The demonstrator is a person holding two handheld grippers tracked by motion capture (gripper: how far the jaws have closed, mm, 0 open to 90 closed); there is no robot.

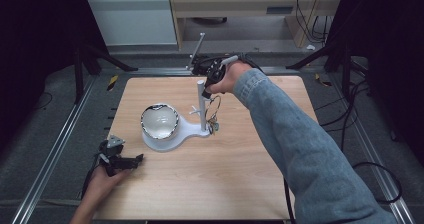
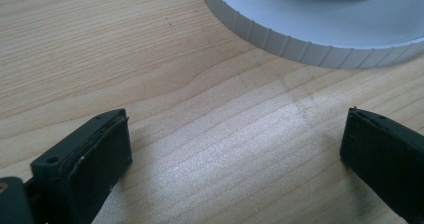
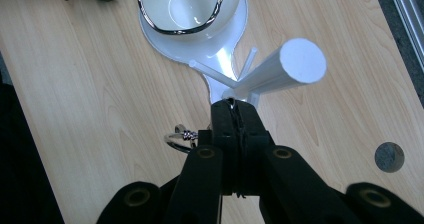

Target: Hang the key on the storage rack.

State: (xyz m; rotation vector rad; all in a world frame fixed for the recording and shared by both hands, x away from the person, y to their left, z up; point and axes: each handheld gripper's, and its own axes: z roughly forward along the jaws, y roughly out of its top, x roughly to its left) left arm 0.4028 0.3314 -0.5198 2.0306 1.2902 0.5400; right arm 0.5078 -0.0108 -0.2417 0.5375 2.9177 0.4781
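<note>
Wooden table [image 1: 240, 179] carries everything, pale and grained, with grey floor and metal rails around it. A person's right arm in a blue denim sleeve [image 1: 300, 149] reaches across it from the near right corner to the far middle.

Below and on the near side of the right tool [image 1: 206, 91] stands a white stand [image 1: 172, 136]: a flat base with a ribbed round edge, and an upright post [image 1: 201, 106] with thin pegs sticking out. On the wide round end of the base, down and to the left of the right tool, sits a white bowl [image 1: 160, 121] with a dark shiny rim.

The right tool hangs close beside the top of the post, jaws pressed together on a thin metal ring [image 1: 214, 109] that dangles beside the post. In the right tool's own view the ring [image 3: 177, 138] shows at the jaws' left with a small twisted clasp, and the jaw tips nearly touch the post [image 3: 280, 71].

The left tool [image 1: 125, 160] lies low on the table at the near left, held by a hand [image 1: 102, 181], well apart from the right tool. Its jaws stand wide apart with bare wood between them, and the stand's ribbed edge [image 2: 280, 41] lies just ahead of them.
</note>
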